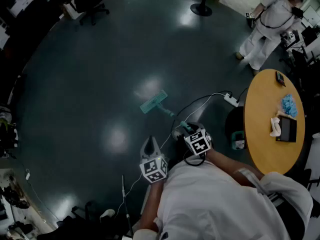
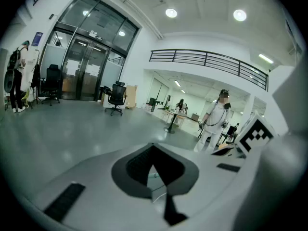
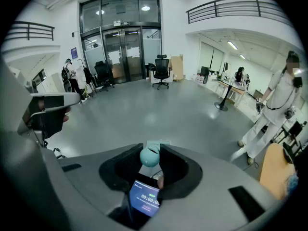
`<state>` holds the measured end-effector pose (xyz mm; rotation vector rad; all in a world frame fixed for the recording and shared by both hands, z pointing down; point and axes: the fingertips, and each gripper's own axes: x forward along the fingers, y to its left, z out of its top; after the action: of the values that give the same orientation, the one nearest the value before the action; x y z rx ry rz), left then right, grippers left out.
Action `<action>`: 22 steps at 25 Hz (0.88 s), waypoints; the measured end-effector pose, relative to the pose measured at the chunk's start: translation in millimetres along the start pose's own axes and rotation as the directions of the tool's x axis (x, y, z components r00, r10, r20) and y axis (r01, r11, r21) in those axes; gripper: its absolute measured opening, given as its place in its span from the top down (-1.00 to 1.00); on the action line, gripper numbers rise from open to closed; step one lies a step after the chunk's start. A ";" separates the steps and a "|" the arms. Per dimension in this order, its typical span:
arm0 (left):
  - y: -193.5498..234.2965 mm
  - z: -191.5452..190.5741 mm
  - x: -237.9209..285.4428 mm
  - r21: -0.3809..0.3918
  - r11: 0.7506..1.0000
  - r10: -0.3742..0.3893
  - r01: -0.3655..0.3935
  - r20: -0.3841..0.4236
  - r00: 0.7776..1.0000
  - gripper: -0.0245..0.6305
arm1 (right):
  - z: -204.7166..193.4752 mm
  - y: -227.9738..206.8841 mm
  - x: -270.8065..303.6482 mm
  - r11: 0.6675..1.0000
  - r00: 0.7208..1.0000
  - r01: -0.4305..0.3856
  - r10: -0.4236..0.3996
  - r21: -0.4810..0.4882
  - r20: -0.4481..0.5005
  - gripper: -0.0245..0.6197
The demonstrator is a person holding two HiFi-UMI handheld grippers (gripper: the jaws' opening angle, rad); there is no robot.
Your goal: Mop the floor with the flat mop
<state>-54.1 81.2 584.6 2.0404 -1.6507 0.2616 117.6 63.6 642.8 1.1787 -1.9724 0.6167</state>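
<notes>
The flat mop's teal head [image 1: 153, 101] lies on the dark floor ahead of me, and its handle [image 1: 169, 113] slants back toward my right gripper [image 1: 184, 128]. In the right gripper view, the handle's round teal end [image 3: 149, 157] sits between the jaws of the right gripper [image 3: 149, 150], which is shut on it; the mop head [image 3: 158, 143] shows just beyond. My left gripper [image 1: 150, 145] hangs left of the handle, apart from it. In its own view the left gripper [image 2: 153, 150] has its fingers meeting at the tips, holding nothing.
A round wooden table [image 1: 265, 139] with a blue cloth and a tablet stands at my right. A power strip [image 1: 231, 100] and white cable lie on the floor by it. A person in white [image 1: 265, 29] stands far right. An office chair [image 1: 90, 4] and a pedestal table [image 1: 202, 6] are at the back.
</notes>
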 end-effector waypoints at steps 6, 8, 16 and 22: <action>-3.3 -0.8 3.1 0.002 1.000 -0.005 0.005 0.003 1.000 0.93 | -5.8 -4.4 1.7 1.000 1.000 0.006 -0.006 -0.004 -0.011 0.58; -4.1 -0.9 2.6 0.003 1.000 -0.006 0.006 0.002 1.000 0.92 | -8.3 -4.2 1.7 1.000 1.000 0.005 -0.005 -0.004 -0.014 0.58; -6.2 -1.4 -4.6 0.011 1.000 -0.001 0.001 0.004 1.000 0.92 | -22.1 -3.7 -4.6 1.000 1.000 0.008 -0.008 0.015 -0.024 0.58; 6.7 1.9 -0.2 0.010 1.000 0.024 -0.024 0.005 1.000 0.92 | -30.5 2.3 -5.0 1.000 0.999 0.005 -0.005 -0.002 -0.044 0.58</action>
<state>-60.8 79.5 584.6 2.0313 -1.6808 0.2731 127.8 89.1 657.3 1.1586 -1.9322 0.6330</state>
